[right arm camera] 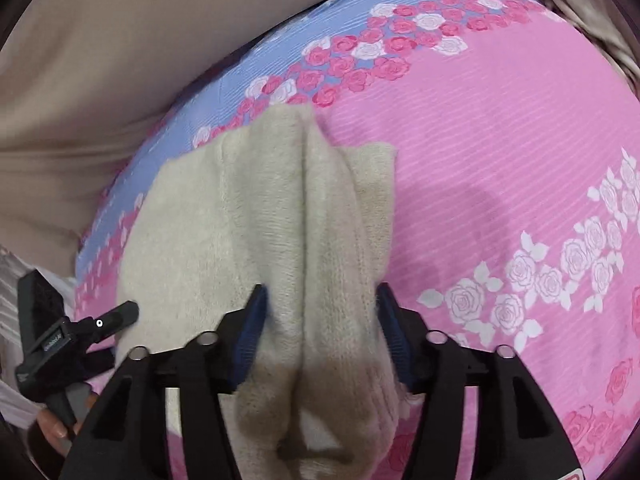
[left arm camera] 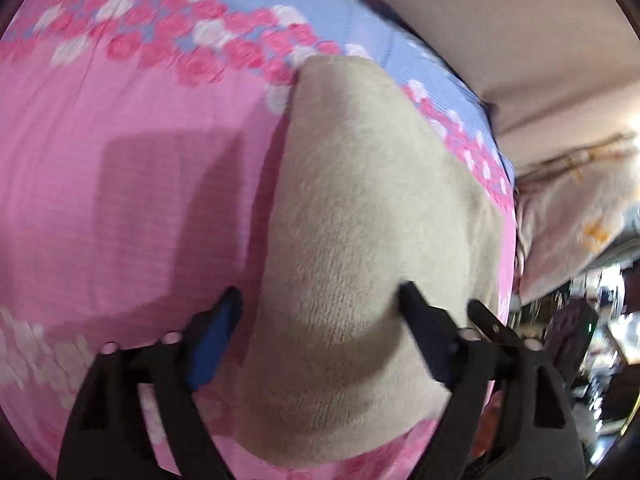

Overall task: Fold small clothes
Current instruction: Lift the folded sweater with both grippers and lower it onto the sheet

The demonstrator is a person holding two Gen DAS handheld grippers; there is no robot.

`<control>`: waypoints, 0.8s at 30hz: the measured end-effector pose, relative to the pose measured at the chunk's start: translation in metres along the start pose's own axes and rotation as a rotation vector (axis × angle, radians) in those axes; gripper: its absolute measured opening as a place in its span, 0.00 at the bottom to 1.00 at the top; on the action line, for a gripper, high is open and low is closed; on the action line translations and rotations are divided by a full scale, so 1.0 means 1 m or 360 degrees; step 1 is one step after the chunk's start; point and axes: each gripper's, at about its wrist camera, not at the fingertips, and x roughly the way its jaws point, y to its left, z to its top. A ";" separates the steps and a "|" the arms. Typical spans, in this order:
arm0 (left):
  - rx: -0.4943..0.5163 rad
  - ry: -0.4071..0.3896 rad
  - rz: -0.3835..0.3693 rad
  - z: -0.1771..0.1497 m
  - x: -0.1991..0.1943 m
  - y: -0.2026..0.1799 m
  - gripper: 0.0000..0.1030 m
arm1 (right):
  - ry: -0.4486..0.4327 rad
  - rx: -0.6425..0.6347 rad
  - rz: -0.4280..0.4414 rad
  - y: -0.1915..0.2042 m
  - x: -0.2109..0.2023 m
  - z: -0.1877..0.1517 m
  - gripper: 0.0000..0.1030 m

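A small beige fleece garment lies on a pink and blue floral bedsheet. In the left wrist view my left gripper stands open over the garment's near end, one finger on each side, not pinching it. In the right wrist view the garment is bunched into folds, and my right gripper has its jaws apart around a raised fold of the cloth, not closed on it. The left gripper also shows at the lower left of the right wrist view.
The sheet carries bands of pink and white roses. A beige padded headboard or wall runs behind the bed. A pillow and dark clutter lie past the bed's right edge.
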 end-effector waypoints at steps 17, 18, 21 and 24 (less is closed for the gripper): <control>0.0019 0.0142 0.0212 0.002 0.038 -0.044 0.83 | 0.0102 0.0200 0.0194 -0.003 0.032 0.002 0.48; 0.0049 0.0150 0.0216 0.002 0.035 -0.048 0.74 | 0.0080 0.0204 0.0181 0.000 0.027 0.002 0.43; 0.0140 0.0167 0.0209 0.004 0.023 -0.063 0.52 | -0.0010 0.0135 0.0101 0.019 0.008 0.000 0.38; 0.0212 0.0152 0.0161 0.004 0.003 -0.075 0.45 | -0.0114 0.0087 0.0052 0.043 -0.022 0.000 0.37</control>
